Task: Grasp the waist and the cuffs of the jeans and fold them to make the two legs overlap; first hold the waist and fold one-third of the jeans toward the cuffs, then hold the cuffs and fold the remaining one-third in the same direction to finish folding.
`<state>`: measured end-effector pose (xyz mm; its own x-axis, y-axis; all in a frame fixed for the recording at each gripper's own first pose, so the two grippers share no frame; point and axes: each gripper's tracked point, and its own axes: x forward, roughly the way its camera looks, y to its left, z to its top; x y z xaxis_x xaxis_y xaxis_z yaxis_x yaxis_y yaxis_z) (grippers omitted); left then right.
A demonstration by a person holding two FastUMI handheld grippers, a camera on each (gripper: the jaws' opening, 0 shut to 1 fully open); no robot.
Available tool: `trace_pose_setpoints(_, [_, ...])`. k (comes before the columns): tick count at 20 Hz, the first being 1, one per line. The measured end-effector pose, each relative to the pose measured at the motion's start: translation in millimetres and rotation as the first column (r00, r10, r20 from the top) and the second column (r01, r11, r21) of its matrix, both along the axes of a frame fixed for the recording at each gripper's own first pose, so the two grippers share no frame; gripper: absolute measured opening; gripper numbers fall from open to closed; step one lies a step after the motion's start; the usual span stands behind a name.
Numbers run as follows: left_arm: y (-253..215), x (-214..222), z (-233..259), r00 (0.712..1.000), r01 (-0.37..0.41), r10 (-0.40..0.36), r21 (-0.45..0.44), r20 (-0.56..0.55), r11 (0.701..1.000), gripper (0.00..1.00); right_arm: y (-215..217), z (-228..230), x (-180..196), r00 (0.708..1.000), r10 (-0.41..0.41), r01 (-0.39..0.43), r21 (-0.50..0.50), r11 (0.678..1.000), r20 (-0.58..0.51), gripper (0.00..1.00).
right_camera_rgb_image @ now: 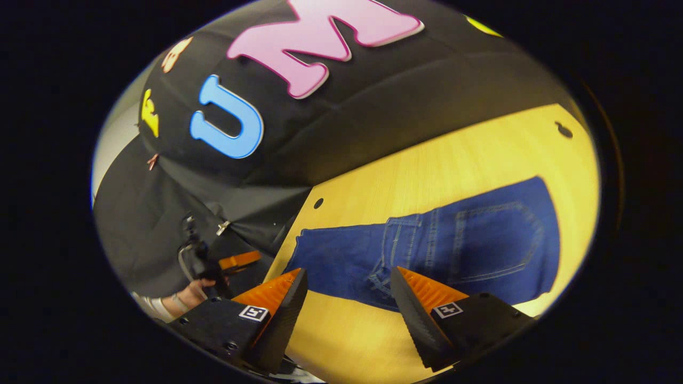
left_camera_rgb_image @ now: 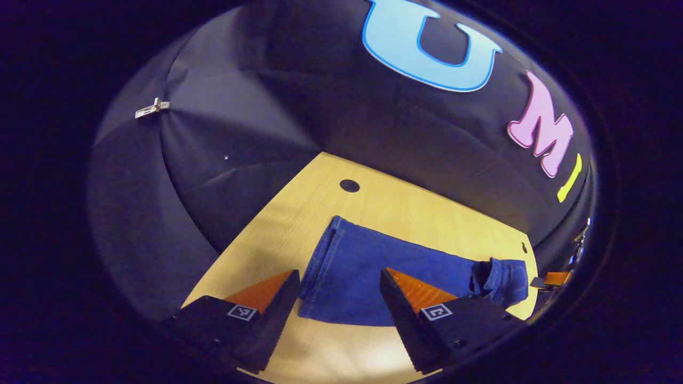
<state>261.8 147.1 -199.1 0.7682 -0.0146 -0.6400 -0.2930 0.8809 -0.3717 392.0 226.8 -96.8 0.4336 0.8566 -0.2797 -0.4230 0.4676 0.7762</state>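
**Both tools released above jeans on worktop**

Fingers of the left tool (left_camera_rgb_image: 337,301) stood spread apart, holding nothing, poised over the cuff end of the jeans (left_camera_rgb_image: 368,272). Those of the right tool (right_camera_rgb_image: 347,298) were likewise parted and empty, near the waist. Jeans (right_camera_rgb_image: 459,245) lay flat on the wooden worktop (right_camera_rgb_image: 427,165), back pocket (right_camera_rgb_image: 499,240) uppermost.

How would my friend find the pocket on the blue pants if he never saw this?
Look at the wooden table. The blue jeans lie flat across it. Follow them to their wide waist end: the back pocket is the stitched patch there, outlined in pale thread, while the narrow leg end is plain.
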Motion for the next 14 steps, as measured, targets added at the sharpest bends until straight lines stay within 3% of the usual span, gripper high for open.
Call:
trace_pose_setpoints(2, [-13,15,-29,0.993,0.043,-0.05,-0.062,-0.11,0.997,0.97,-42,-17,1,1.0,-0.02,0.022,-0.084,0.996,0.022,0.95])
trace_pose_setpoints(7, [17,30,-78,0.953,0.146,-0.114,0.099,-0.28,0.984,0.97,-104,-61,1,0.988,-0.122,0.108,-0.134,0.985,-0.099,0.95])
trace_pose_setpoints(10, [20,39,-90,0.933,0.203,-0.146,0.146,-0.329,0.968,0.97,-113,-63,-3,0.983,-0.139,0.123,-0.134,0.983,-0.118,0.95])
trace_pose_setpoints(13, [0,37,-106,0.915,0.212,-0.172,0.073,-0.366,0.975,0.97,-110,-66,-2,0.984,-0.122,0.105,-0.133,0.986,-0.128,0.95])
trace_pose_setpoints(14, [1,44,-98,0.926,0.209,-0.168,0.089,-0.337,0.974,0.97,-108,-66,0,0.984,-0.122,0.105,-0.132,0.986,-0.133,0.96])
